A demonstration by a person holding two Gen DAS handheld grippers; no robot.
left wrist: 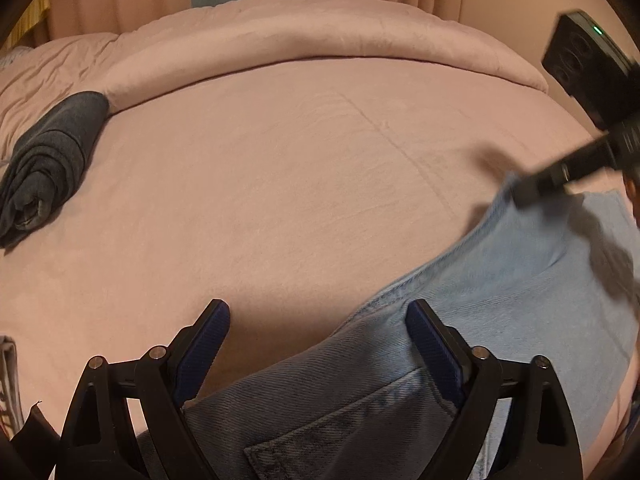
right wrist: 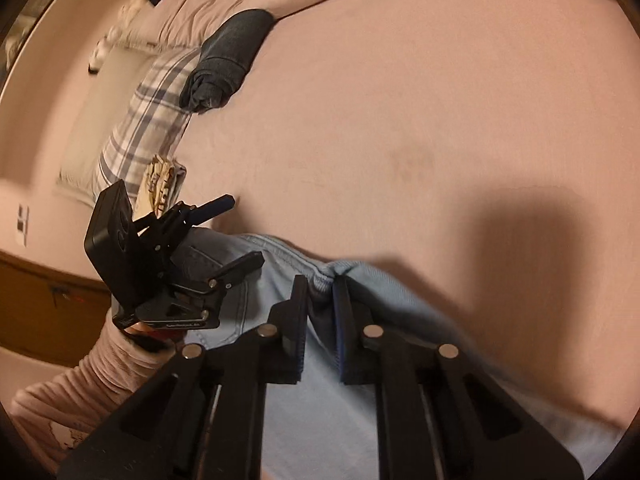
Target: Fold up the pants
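Light-blue jeans (left wrist: pixel 500 280) lay on pink bed (left wrist: pixel 280 180), near edge. Right gripper (right wrist: pixel 320 304) pinched denim fold, likely to carry it over. Left gripper (left wrist: pixel 318 344) gaped over pocket end, holding nothing.

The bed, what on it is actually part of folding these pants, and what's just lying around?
Part of the job:
- light blue jeans
- left gripper, open over the jeans
- right gripper, pinching a fold of the denim

Just lying about:
- dark rolled garment on the pink bedsheet
- plaid pillow
- pink duvet at the back
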